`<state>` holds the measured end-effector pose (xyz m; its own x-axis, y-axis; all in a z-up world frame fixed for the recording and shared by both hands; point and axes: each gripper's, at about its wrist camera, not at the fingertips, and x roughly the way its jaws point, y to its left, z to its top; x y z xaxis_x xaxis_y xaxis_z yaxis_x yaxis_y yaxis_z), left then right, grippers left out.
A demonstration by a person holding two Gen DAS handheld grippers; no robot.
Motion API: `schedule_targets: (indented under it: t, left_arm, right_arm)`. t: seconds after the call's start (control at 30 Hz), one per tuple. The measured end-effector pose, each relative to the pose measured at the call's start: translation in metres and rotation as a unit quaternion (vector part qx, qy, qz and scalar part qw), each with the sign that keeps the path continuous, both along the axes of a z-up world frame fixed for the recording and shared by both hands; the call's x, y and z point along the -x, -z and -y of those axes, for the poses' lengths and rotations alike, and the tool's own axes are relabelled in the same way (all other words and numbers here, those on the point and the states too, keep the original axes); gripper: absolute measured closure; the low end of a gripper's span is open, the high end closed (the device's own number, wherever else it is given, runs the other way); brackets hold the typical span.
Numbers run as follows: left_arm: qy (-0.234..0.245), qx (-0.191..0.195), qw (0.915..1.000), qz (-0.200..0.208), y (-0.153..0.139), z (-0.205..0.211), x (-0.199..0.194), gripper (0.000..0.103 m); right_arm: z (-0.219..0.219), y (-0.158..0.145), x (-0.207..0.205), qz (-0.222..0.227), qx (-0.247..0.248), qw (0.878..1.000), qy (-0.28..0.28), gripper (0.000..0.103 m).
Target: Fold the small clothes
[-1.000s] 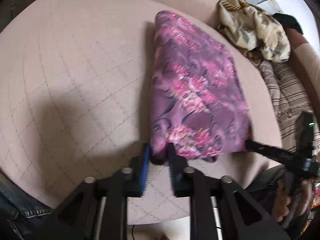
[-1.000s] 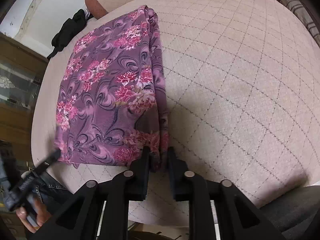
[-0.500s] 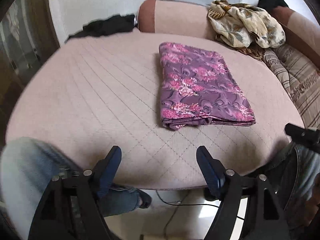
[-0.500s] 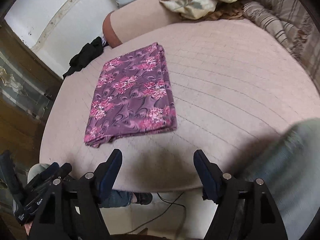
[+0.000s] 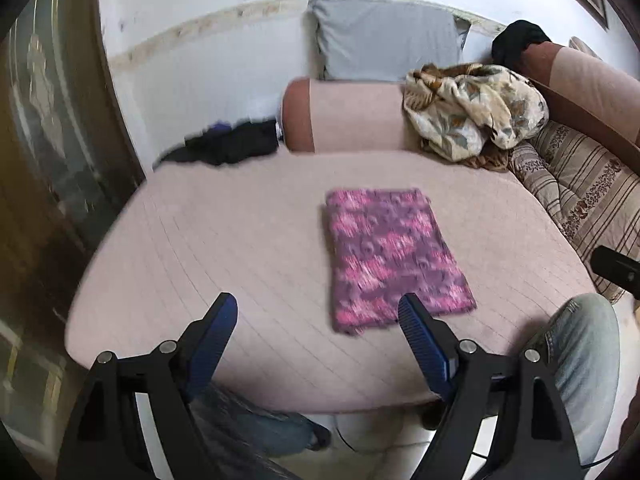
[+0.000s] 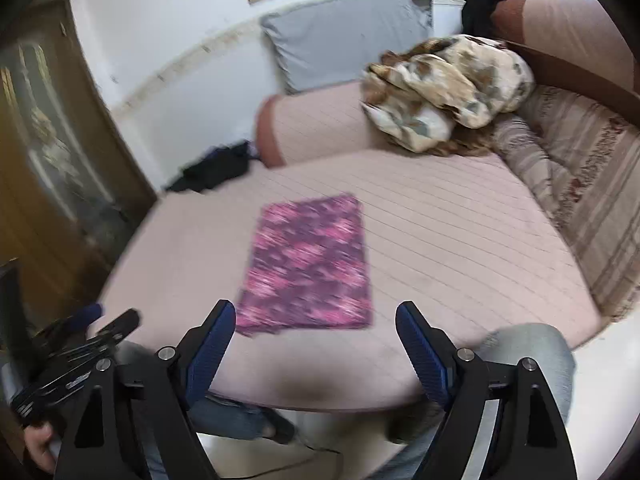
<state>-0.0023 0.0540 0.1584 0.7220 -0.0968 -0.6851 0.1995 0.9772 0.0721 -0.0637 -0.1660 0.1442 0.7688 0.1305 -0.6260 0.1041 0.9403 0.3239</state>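
While both pairs of black tongs with blue ribbed pads stand spread wide with nothing between them, their jaws having just been opening, the left gripper (image 5: pixel 318 310) and the right gripper (image 6: pixel 310 318) hang above the near edge of a pale pink quilted couch seat (image 5: pixel 224 240). The folded purple cloth with a pink flower print (image 5: pixel 390 254) lies flat as a neat rectangle on the middle of that seat, apart from both grippers; in the right wrist view it (image 6: pixel 308 264) sits just beyond the left-hand pad. The person's knees in light blue jeans (image 5: pixel 580 344) show below the seat's front edge. At the back of the seat a pink bolster with a brown end (image 5: pixel 340 116) lies across, with a grey pillow (image 5: pixel 384 38) against the white wall behind it. A crumpled cream cloth with a leaf print (image 5: pixel 472 110) is heaped at the bolster's right end, beside a striped beige cushion (image 5: pixel 584 196). A black garment (image 5: pixel 232 146) lies at the seat's far left corner.
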Motion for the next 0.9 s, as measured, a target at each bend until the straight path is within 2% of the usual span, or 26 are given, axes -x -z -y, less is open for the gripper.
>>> schedule_targets:
  t: [0.13, 0.27, 0.4, 0.6, 0.7, 0.77, 0.9]
  left_arm:
    - [0.004, -0.04, 0.9981, 0.047, -0.034, -0.001, -0.001, 0.018]
    - [-0.008, -0.018, 0.9979, 0.062, -0.047, -0.003, 0.008, 0.014]
    - [-0.001, 0.008, 0.999, 0.043, -0.037, 0.009, 0.013, 0.014]
    - [-0.047, 0.04, 0.9978, 0.023, -0.015, 0.014, 0.028, 0.014]
    - [-0.039, 0.032, 0.9987, 0.003, -0.007, 0.015, 0.029, 0.014]
    - [-0.047, 0.02, 0.9987, 0.008, -0.007, 0.013, 0.031, 0.014]
    - [-0.05, 0.024, 0.9984, 0.006, -0.009, 0.01, 0.032, 0.013]
  right_arm:
    - [-0.002, -0.02, 0.003, 0.017, -0.004, 1.0, 0.002, 0.016]
    - [-0.002, -0.033, 0.009, 0.031, 0.003, 0.999, 0.011, 0.015]
    - [-0.005, -0.037, 0.013, 0.032, 0.01, 0.999, 0.011, 0.015]
    - [-0.009, -0.034, 0.023, 0.028, 0.015, 0.999, 0.015, 0.015]
    - [-0.013, -0.03, 0.025, 0.022, 0.015, 1.0, 0.01, 0.015]
    - [-0.017, -0.029, 0.026, 0.019, 0.019, 1.0, 0.008, 0.015]
    - [-0.018, -0.028, 0.027, 0.019, 0.02, 1.0, 0.007, 0.015]
